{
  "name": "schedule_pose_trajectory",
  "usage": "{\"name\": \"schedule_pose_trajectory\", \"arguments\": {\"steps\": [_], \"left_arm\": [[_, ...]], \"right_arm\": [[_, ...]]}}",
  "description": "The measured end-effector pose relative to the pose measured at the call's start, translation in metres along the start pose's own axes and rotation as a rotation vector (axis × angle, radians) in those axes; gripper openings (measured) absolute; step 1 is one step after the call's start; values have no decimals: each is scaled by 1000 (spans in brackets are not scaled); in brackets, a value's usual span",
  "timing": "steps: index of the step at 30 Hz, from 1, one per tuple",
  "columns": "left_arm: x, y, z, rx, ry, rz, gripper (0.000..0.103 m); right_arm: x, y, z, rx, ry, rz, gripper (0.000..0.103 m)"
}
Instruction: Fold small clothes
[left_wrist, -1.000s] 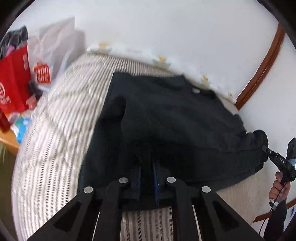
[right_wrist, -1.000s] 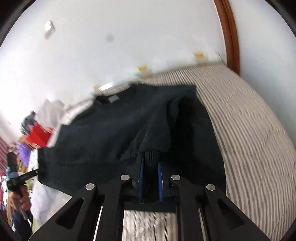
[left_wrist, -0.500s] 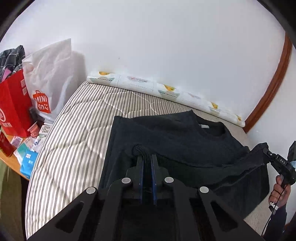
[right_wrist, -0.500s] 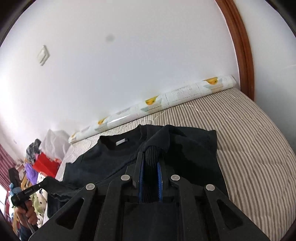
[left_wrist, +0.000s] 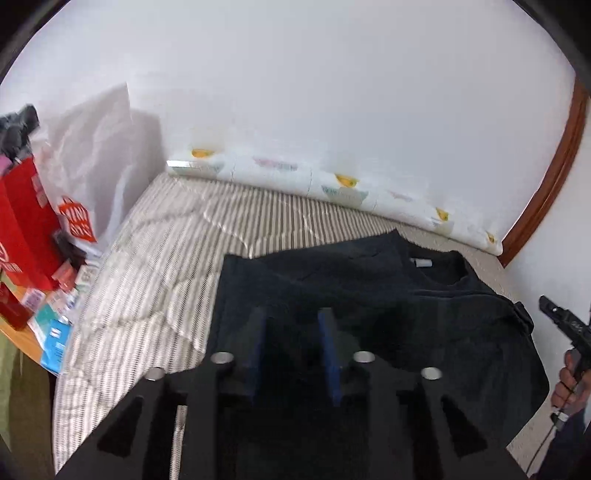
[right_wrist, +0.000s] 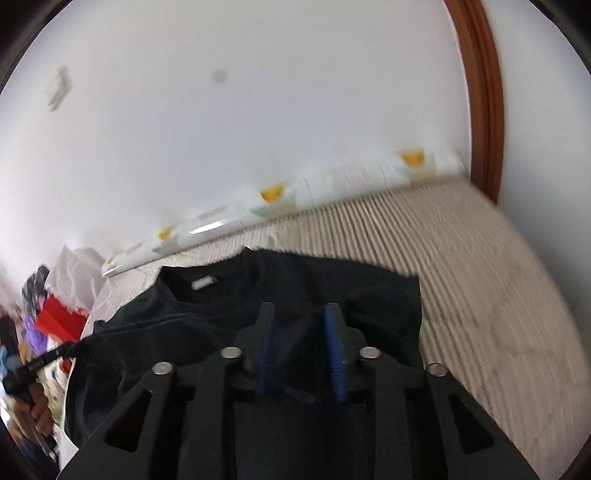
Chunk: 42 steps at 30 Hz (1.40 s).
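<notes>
Beneath both just-parted tongs, left (left_wrist: 293, 321) and right (right_wrist: 300, 317), black sweater (left_wrist: 388, 295), folded, released.

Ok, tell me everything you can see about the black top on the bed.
The black top looks like a soft knit with a round neck and a white tag inside the collar. It lies on the striped bed, collar toward the wall, its lower part folded up over itself. Both the left gripper and right gripper have just opened, jaws apart above the fabric.

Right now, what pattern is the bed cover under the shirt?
Narrow grey and off-white stripes on the bed cover; clearest in the right wrist view.
</notes>
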<state>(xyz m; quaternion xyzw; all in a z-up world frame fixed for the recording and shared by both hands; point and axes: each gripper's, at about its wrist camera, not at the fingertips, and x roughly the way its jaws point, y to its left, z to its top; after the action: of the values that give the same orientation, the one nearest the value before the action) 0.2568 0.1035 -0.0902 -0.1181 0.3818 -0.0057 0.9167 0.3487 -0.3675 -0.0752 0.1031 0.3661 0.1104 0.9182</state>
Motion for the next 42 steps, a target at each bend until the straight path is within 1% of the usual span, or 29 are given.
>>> {"name": "schedule_pose_trajectory", "arguments": {"steps": [2,4,6,8,10,12,14,16,18,20,22,25,27,28,30,31,32,33,34,35,37,38,39,40,41,42], "left_arm": [[-10,-2,-2,16,-18,1,36],[-18,-5,-7,32,-18,-8,37],[-17,-9,-13,56,0,-8,37],[-8,-11,-17,72,28,9,37],[0,-10,-19,68,51,23,37],[8,-6,-20,59,71,53,37],[14,1,-20,54,80,95,37],[16,8,-21,40,88,103,37],[17,16,-24,25,99,105,37],[16,19,-27,26,102,116,37],[15,22,-30,22,109,114,37],[10,23,-36,20,108,109,37],[3,22,-41,25,107,109,37],[0,22,-43,26,105,109,37],[-11,25,-51,24,99,112,38],[-15,27,-55,20,99,115,38],[-22,32,-61,9,101,111,42],[-28,34,-67,5,105,102,46],[-31,36,-71,5,108,98,48],[-35,37,-77,11,111,95,48],[-43,40,-87,19,109,103,48],[-45,41,-91,14,107,105,48],[-47,43,-96,2,106,100,48],[-49,44,-99,-6,108,94,48],[-50,45,-104,-18,108,86,48],[-51,46,-106,-25,108,87,48]], "right_arm": [[-12,22,-5,-76,-4,34,40],[-14,36,-12,-118,8,58,41],[-3,45,-22,-144,51,75,41],[17,47,-30,-142,104,62,41],[42,35,-32,-110,156,27,41],[60,21,-29,-73,178,-26,41],[79,-2,-25,-34,210,-101,41],[90,-18,-24,-7,233,-157,38],[96,-33,-25,17,253,-155,25],[91,-36,-26,11,245,-147,24],[84,-32,-27,-2,240,-165,25],[68,-16,-32,-43,228,-188,32],[55,1,-38,-82,214,-180,41],[48,8,-40,-97,210,-172,44],[36,18,-50,-120,195,-175,54],[30,18,-55,-130,188,-186,55],[25,16,-59,-132,180,-207,55],[20,10,-62,-124,170,-235,55],[11,-2,-66,-102,156,-273,55],[5,-12,-69,-79,150,-285,58],[-7,-36,-72,-18,131,-312,67],[-9,-48,-73,11,136,-338,74],[-8,-58,-74,33,162,-342,74],[-6,-64,-75,53,179,-320,74],[-3,-71,-77,90,191,-260,74],[-1,-73,-78,108,200,-221,74]]}}
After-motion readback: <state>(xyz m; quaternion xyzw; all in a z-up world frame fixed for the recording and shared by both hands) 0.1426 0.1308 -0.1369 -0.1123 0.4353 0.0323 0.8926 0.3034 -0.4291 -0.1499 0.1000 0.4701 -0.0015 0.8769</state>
